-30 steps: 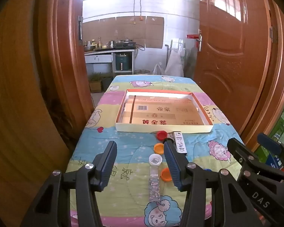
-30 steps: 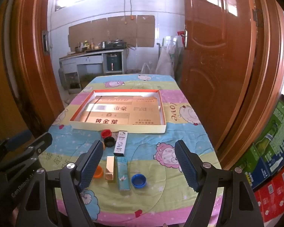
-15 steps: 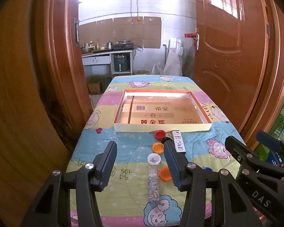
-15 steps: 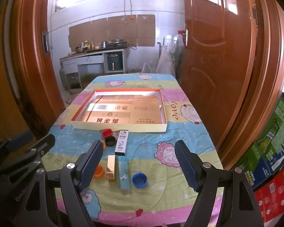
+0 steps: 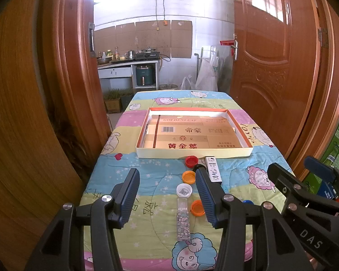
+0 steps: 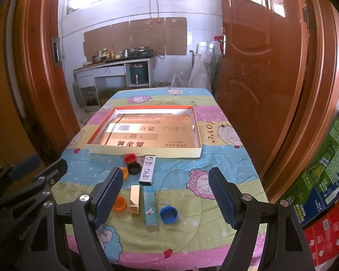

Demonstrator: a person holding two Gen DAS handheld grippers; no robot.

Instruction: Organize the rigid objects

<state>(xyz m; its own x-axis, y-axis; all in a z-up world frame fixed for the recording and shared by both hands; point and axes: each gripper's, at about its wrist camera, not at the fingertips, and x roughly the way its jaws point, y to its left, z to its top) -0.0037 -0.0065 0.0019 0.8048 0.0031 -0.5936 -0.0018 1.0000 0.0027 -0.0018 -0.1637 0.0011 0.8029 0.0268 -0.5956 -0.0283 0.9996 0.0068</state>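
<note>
Nothing sorted yet, judging by the bare tray. Nearest, at six o'clock: left gripper (image 5: pixel 167 194) spread wide, holding nothing, poised over the near edge of the table (image 5: pixel 106 187); right gripper (image 6: pixel 166 197) likewise wide apart and holding nothing (both well short of any item).

Just beyond, between the right gripper's fingers: gold box (image 6: pixel 134 200) touching or nearly touching a light blue box (image 6: pixel 150 205), with a blue cap (image 6: pixel 168 214) at three o'clock of them and an orange cap (image 6: pixel 119 203) at nine. On the left side, a long patterned tube (image 5: pixel 183 221) with a white cap (image 5: pixel 184 190) at its twelve o'clock end.

Further out: white cartoon box (image 6: pixel 147 169), black cap (image 6: pixel 133 168), second orange cap (image 5: pixel 189 177), red cap (image 6: pixel 130 158) just beside the tray's near wall.

Farthest, at twelve o'clock: shallow cardboard tray (image 6: pixel 144 152), nothing in it but its printed liner. Everything left to do: some ten loose pieces still on the cloth, presumably bound for that tray.
</note>
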